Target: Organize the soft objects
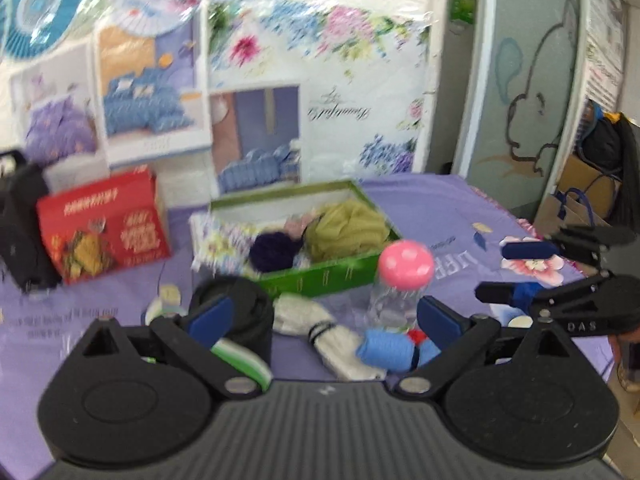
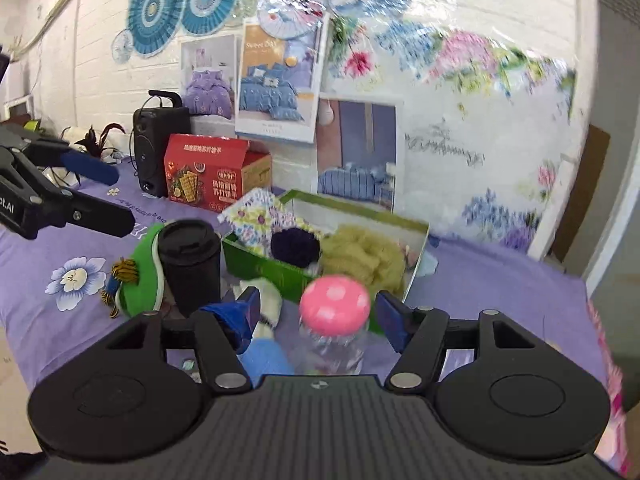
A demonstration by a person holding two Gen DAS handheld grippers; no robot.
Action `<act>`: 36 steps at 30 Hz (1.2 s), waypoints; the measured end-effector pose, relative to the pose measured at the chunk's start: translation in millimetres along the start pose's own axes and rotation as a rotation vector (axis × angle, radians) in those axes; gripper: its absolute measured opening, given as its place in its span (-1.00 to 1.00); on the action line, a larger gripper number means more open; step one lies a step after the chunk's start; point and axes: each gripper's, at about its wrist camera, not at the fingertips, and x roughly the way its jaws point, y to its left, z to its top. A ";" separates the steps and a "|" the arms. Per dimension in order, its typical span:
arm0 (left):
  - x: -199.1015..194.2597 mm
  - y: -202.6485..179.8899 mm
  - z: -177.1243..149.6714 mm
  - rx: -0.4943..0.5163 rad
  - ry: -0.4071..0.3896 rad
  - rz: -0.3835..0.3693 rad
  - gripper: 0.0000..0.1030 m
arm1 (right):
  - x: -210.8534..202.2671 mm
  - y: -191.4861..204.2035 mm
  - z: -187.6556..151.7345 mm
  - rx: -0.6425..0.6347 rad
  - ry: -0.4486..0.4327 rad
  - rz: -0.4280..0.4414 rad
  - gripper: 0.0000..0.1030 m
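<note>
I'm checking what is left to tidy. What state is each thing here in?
Green box: open, partly filled with soft things.
Jar: upright, pink lid on.
Black cup: upright, lid on.
Red carton: standing, top flap raised.
White sock: lying loose on the cloth.
Left gripper: open, empty.
Right gripper: open, holding nothing.

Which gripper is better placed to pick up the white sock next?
Left. The left gripper is open with the white sock lying between its fingers. The right gripper faces the pink-lidded jar.
</note>
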 end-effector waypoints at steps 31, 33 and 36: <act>16.6 99.7 -129.3 -0.335 0.223 0.233 0.89 | 57.6 92.3 -76.8 0.108 0.082 0.091 0.00; 16.4 103.0 -128.3 -0.335 0.220 0.247 0.89 | 65.3 98.1 -71.8 0.081 0.090 0.102 0.00; 13.6 111.2 -124.3 -0.334 0.196 0.265 0.89 | 66.3 109.4 -53.2 0.075 0.046 0.190 0.00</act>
